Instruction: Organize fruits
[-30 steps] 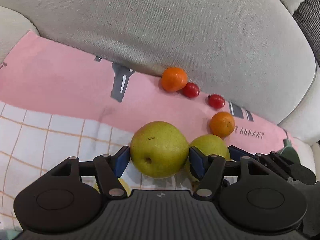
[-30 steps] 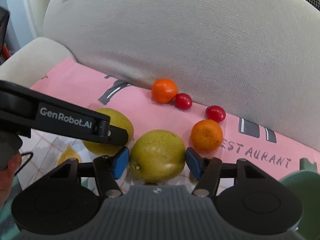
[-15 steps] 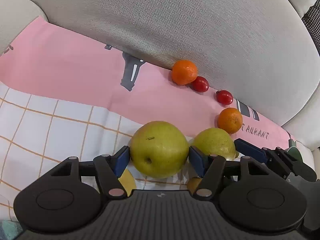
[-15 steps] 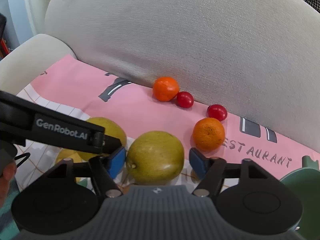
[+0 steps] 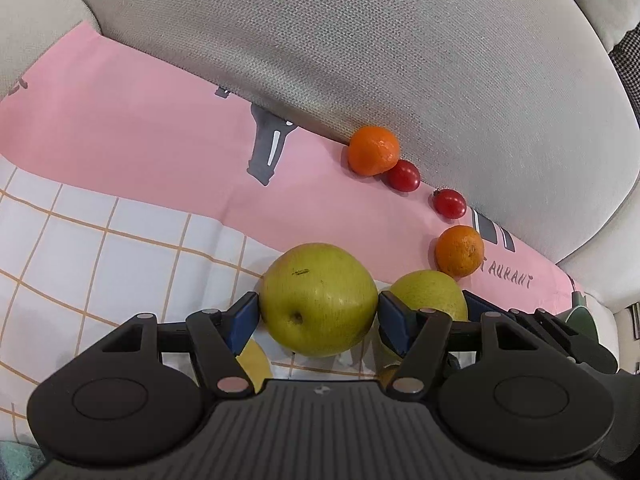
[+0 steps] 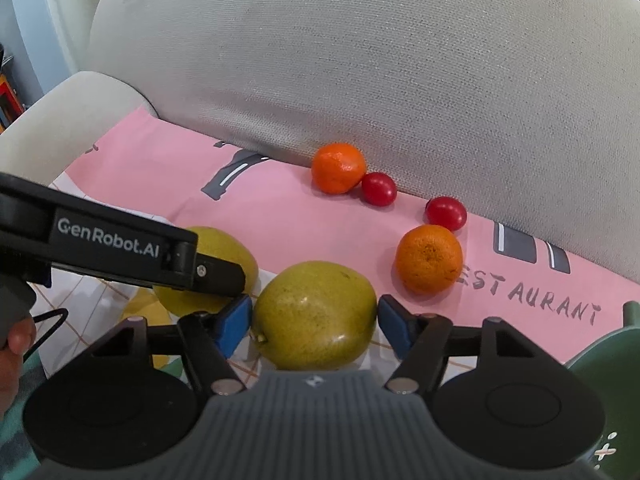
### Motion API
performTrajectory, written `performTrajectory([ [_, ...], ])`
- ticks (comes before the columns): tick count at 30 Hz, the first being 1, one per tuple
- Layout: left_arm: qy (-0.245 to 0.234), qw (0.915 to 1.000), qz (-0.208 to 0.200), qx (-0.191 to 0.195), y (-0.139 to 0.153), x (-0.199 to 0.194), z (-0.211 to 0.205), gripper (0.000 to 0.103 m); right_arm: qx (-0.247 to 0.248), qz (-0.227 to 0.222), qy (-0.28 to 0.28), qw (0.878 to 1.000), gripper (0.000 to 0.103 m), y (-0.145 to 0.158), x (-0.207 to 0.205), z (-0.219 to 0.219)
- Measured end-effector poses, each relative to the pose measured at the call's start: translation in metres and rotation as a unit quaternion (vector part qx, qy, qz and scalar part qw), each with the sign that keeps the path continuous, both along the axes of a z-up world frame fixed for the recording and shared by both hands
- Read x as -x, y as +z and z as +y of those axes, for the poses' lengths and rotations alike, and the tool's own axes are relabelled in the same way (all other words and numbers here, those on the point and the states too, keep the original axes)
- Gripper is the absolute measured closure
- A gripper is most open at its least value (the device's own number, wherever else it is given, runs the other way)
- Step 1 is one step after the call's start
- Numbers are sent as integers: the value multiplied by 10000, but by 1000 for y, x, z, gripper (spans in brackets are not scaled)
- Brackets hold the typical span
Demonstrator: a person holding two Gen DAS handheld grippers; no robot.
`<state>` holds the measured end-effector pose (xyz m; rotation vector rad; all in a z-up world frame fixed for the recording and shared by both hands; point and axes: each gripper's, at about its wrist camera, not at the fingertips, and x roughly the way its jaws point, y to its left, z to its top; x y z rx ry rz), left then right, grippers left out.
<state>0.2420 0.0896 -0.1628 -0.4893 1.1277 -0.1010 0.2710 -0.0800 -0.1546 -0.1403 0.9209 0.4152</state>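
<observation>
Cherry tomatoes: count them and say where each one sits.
2. One cherry tomato touches the far orange at the cushion's base; the other lies just behind the near orange. More could be hidden behind the grippers.

the right gripper point(image 6: 314, 316) opened off its pear point(image 6: 315, 315), then closed back. the left gripper point(image 5: 318, 312) carried its pear point(image 5: 319, 298) leftward.

two green pears point(image 5: 319, 300) point(image 6: 315, 315), each clamped.
</observation>
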Motion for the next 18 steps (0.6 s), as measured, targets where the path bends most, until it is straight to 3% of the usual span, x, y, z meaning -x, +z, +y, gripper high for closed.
performTrajectory([
  [10,26,9999,75,85,-3,1,-1,28,-24,41,-38,10000,37,3,3,-3],
  [18,102,9999,-51,65,5,6,-3,29,279,-264,120,9992,38,16,13,1],
])
